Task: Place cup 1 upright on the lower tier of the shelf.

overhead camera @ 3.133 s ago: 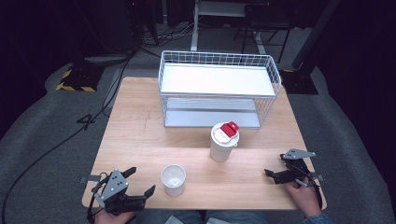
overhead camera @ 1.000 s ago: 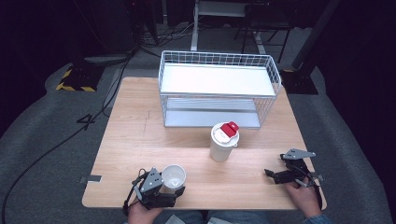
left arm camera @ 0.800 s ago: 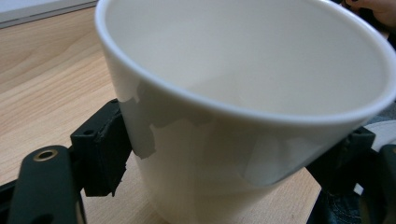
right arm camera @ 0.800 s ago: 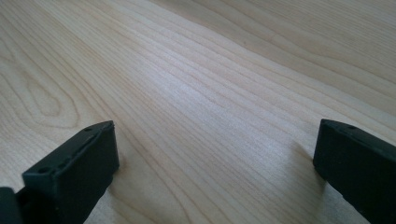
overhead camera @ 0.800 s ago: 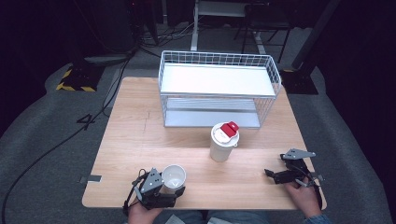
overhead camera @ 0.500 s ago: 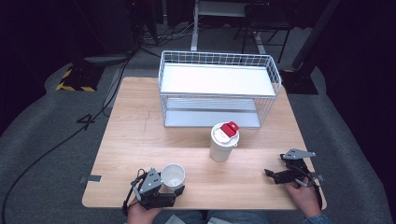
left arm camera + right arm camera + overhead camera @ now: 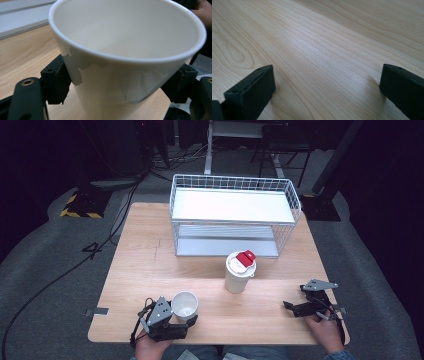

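1. You're pinching the open white cup (image 7: 184, 304) with your left gripper (image 7: 172, 322), low in the frame, left of centre.
2. Your right gripper (image 7: 298, 307) is waiting spread wide over the bare table (image 7: 150, 260), lower right.
3. Lifting and placing are looking undone.

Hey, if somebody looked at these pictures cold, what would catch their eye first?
Probably the white open cup at the table's near edge, clamped between the left gripper's jaws. Next, the lidded cup with a red tab at mid-table, before the white wire rack. The right gripper rests open at the near right.
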Motion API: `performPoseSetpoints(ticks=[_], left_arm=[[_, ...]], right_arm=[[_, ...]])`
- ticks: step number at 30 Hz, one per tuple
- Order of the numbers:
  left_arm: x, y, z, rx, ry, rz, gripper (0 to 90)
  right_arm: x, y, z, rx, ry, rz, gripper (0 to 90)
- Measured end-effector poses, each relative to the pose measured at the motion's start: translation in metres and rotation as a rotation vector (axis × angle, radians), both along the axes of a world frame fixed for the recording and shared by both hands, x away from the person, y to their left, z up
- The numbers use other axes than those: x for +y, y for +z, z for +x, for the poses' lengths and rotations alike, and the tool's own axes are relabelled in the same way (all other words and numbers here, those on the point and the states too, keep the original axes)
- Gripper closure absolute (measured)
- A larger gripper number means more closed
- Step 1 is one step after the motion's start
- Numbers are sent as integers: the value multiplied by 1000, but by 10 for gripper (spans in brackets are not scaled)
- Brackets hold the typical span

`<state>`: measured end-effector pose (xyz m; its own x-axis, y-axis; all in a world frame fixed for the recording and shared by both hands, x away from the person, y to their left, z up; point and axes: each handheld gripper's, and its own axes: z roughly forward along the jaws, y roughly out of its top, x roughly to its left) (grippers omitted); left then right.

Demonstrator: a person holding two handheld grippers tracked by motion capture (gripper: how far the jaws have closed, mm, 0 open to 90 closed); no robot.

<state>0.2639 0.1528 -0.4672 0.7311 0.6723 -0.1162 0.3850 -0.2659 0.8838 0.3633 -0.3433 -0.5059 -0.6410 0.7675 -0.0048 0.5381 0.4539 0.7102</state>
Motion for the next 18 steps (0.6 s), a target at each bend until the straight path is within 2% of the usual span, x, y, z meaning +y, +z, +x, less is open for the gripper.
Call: performPoseSetpoints(ticks=[6, 18], left_arm=[[3, 9, 7, 1, 16, -27, 215], [3, 28, 25, -21, 38, -36, 216]], right_arm=[[0, 0, 0, 0, -1, -1, 5], [1, 0, 1, -2, 0, 1, 5]])
